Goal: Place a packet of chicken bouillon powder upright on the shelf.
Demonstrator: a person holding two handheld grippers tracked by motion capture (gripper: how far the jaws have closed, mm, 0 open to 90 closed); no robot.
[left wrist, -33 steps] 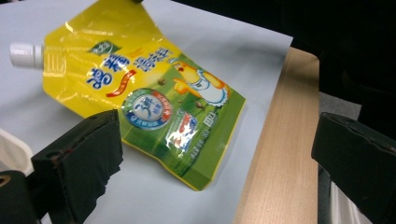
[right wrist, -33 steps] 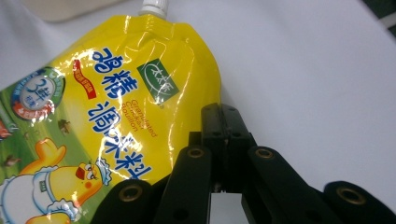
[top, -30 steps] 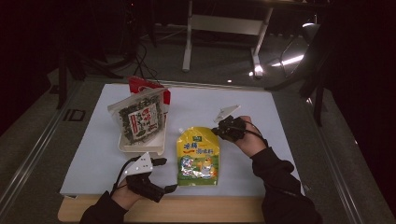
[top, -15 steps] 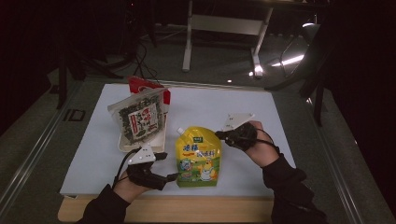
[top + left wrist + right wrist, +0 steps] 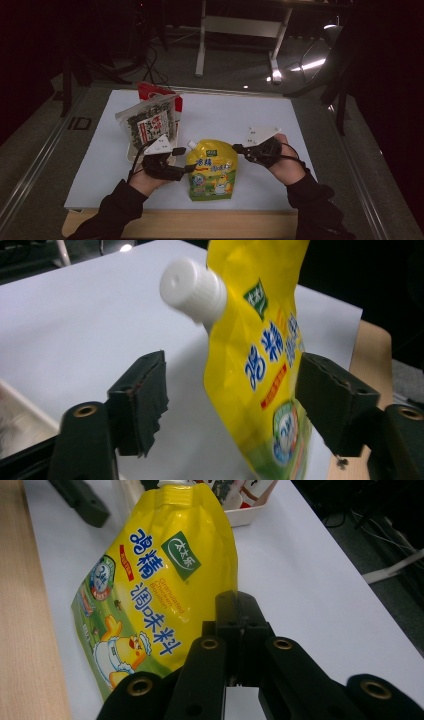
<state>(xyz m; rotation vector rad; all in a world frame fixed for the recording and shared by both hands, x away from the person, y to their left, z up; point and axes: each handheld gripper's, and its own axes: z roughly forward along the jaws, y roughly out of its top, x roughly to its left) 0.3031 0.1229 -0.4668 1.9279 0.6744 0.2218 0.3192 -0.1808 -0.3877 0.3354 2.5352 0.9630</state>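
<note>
L gripper (image 5: 230, 405) agape – astride pouch (image 5: 260, 355)

The pouch (image 5: 155, 580) is glossy yellow plastic film, creased near its top, with printed labels; its cap (image 5: 192, 287) is white ribbed plastic. The left tongs (image 5: 232, 405) carry matt black pads (image 5: 142, 400) with torn, ragged edges, and the right tongs (image 5: 239, 630) are matt black plastic with brass-looking eyelets. The bench (image 5: 260, 117) is covered by a smooth matt white sheet, with a bare pale wood strip (image 5: 185, 230) along the near edge. The seaweed packet (image 5: 147, 125) is shiny clear film, standing in a white plastic tray (image 5: 250, 512).
</note>
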